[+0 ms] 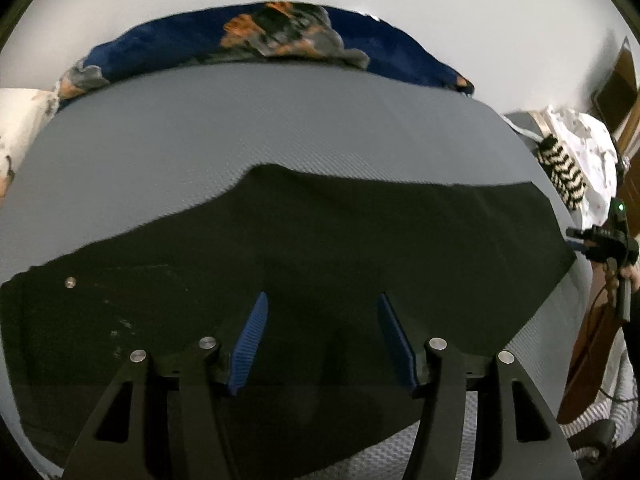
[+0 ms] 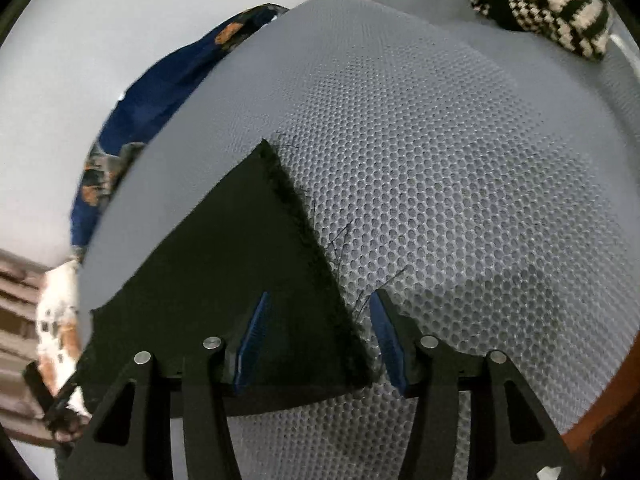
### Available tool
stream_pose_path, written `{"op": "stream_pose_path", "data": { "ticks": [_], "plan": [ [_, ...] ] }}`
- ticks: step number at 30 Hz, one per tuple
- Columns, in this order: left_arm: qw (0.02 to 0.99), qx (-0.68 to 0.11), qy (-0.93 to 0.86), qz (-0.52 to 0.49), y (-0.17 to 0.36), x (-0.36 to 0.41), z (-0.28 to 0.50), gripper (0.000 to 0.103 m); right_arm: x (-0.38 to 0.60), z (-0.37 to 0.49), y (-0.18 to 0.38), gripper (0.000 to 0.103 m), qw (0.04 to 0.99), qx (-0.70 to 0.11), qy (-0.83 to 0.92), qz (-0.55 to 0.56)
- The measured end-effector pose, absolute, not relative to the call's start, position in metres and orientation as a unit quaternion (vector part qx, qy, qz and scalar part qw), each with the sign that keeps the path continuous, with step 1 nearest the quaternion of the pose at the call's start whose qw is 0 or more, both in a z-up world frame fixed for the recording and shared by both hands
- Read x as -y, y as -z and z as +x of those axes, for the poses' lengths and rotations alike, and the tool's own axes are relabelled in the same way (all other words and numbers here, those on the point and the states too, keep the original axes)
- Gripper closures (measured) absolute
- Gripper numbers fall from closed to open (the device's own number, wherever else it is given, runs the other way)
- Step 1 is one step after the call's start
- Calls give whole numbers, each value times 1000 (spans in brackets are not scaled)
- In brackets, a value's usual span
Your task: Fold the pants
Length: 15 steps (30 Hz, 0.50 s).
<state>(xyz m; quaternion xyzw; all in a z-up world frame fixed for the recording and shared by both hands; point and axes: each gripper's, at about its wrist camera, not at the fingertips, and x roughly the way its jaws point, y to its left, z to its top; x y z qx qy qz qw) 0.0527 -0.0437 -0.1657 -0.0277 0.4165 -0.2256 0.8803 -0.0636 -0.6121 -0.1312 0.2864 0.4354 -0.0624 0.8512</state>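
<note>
Both tools (image 1: 322, 300) (image 2: 318, 300) wide open over pants (image 1: 320, 240)

**Colours and patterns in front of you**

Your pants (image 1: 320, 240) are plain black, with a small silver button (image 1: 71, 281) near the waist and a frayed black hem (image 2: 296, 208) shedding dark threads. They lie on a grey mattress (image 1: 240, 128) whose cover carries a fine honeycomb mesh pattern. Behind it you see a navy blanket (image 1: 280, 44) printed with orange and grey patches. At the side sits a knit (image 2: 540, 4) in black and cream zigzag stripes. Your left gripper (image 1: 322, 300) and right gripper (image 2: 318, 298) are black with ribbed blue pads (image 1: 250, 348) and silver pivot pins.
</note>
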Motion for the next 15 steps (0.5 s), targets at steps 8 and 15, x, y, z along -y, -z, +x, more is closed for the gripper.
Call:
{"op": "stream_pose_path", "data": {
  "ticks": [8,15],
  "plan": [
    [870,-445,213,-20,183,63,58,44,613,-41,140,59,848,-432,-36,304],
    [862,-468,192,-16,204,67,62,44,609,-14,146,82,846,-418,-70,323]
  ]
}}
